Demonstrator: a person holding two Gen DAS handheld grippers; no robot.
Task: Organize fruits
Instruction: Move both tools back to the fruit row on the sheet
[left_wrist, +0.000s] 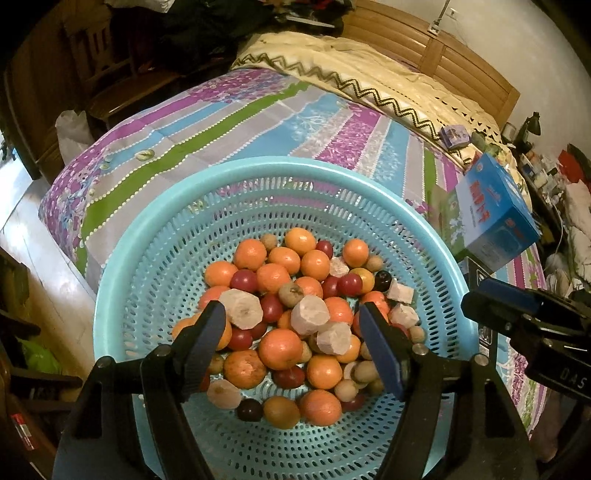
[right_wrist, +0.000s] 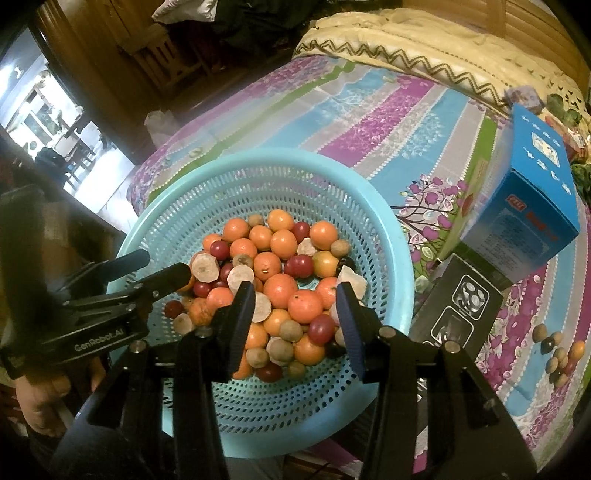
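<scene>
Both my tools released, nothing between pads: left tool (left_wrist: 291, 325), right tool (right_wrist: 295, 299) over fruit (left_wrist: 291, 317) heaped in basket (left_wrist: 155, 236) on bed. Few strays on sheet at 4 o'clock (right_wrist: 557, 350). Risk: round fruit slips, heap rolls when picked.

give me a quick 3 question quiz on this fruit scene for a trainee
1. True or false: the blue basket sits on a bare wooden table.
2. Multiple choice: what does the left tool hold? A) an orange B) a pale cut piece C) nothing
3. Fill in: a few loose fruits lie on the bedspread beyond the black ____.

Key
1. False: it rests on the striped floral bedspread.
2. C: its fingers stand apart above the fruit pile; the right tool is open too.
3. Box, which lies beside the blue box.
</scene>
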